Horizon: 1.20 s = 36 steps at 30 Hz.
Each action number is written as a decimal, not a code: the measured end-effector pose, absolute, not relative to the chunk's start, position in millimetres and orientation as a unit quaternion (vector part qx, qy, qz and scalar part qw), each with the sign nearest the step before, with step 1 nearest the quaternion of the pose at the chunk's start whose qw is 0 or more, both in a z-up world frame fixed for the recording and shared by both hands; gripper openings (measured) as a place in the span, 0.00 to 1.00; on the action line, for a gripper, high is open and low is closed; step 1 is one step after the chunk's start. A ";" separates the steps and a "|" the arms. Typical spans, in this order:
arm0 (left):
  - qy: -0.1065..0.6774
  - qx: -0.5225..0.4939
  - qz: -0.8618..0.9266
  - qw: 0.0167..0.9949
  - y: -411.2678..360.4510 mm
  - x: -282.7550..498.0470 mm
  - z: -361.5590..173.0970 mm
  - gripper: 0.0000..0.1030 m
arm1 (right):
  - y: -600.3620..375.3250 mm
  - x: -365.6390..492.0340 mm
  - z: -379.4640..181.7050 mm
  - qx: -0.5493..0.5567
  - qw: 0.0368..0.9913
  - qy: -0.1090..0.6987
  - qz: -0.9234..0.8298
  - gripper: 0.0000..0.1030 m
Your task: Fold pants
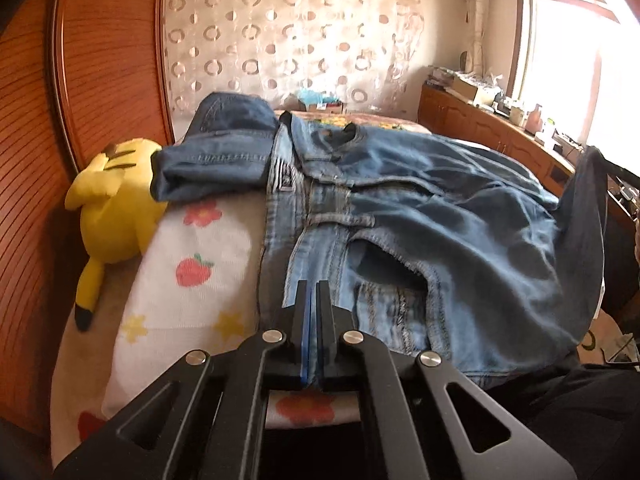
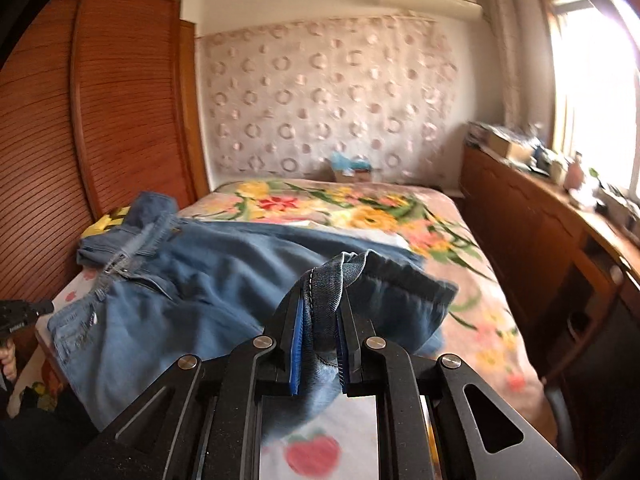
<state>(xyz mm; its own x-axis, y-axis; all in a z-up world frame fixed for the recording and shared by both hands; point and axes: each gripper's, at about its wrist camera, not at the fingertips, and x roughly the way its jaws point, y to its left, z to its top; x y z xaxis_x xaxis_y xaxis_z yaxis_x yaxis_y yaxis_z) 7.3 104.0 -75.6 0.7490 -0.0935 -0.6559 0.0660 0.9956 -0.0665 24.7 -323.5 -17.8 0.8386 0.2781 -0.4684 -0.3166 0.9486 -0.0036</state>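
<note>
Left wrist view: the left gripper (image 1: 311, 292) has its fingers pressed together with nothing between them, low over the waistband end of the light blue jeans (image 1: 440, 216), which lie across the bed (image 1: 192, 280), legs running rightward.

Right wrist view: the right gripper (image 2: 320, 320) pinches a bunched jeans hem (image 2: 340, 272), lifted above the bed; the waistband (image 2: 120, 264) points left toward the wardrobe (image 2: 120, 112).

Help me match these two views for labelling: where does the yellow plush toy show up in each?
Left wrist view: yellow plush toy lies at left, between the wooden wardrobe and the folded dark jeans.
Right wrist view: only a yellow sliver peeks out behind the jeans, left of centre.
Shared landmark: circle-patterned curtain.
</note>
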 end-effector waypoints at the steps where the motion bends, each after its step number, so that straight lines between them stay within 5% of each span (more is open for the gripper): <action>1: 0.356 -0.018 -0.039 0.934 106.3 7.3 -77.9 0.03 | -316.7 29.1 -22.1 -0.049 0.957 0.239 0.158 0.14; 4: 0.359 -0.021 -0.022 0.933 114.2 4.5 -80.1 0.03 | -308.4 42.4 -44.2 -0.064 0.951 0.258 0.156 0.14; 7: 0.363 -0.031 -0.017 0.931 123.2 3.5 -82.6 0.23 | -317.3 51.9 -68.7 -0.065 0.945 0.285 0.147 0.14; 9: 0.371 -0.031 -0.013 0.928 125.9 6.0 -86.8 0.45 | -321.8 54.7 -74.3 -0.062 0.942 0.297 0.140 0.14; 11: 0.377 -0.035 -0.017 0.925 126.7 8.3 -92.2 0.47 | -327.6 54.7 -78.6 -0.059 0.941 0.305 0.134 0.14; 16: 0.365 -0.049 -0.040 0.929 124.8 9.3 -96.5 0.45 | -333.8 50.6 -83.5 -0.052 0.940 0.315 0.121 0.14; 22: 0.387 -0.049 -0.054 0.919 123.4 14.1 -106.2 0.20 | -322.2 61.5 -78.1 -0.050 0.938 0.324 0.113 0.14; 23: 0.386 -0.045 -0.048 0.920 123.0 13.4 -105.7 0.10 | -319.1 63.6 -74.9 -0.050 0.938 0.325 0.112 0.14; 36: 0.304 -0.009 -0.052 0.951 108.1 11.0 -31.8 0.07 | -342.8 56.9 -43.7 -0.033 0.955 0.280 0.094 0.13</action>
<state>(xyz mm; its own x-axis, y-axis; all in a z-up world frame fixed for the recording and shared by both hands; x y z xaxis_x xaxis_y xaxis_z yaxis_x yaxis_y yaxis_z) 11.0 108.1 -31.8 0.8098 -0.1035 -0.5775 0.0925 0.9945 -0.0484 56.9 -342.8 -43.7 0.8258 0.1602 -0.5407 -0.1973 0.9803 -0.0108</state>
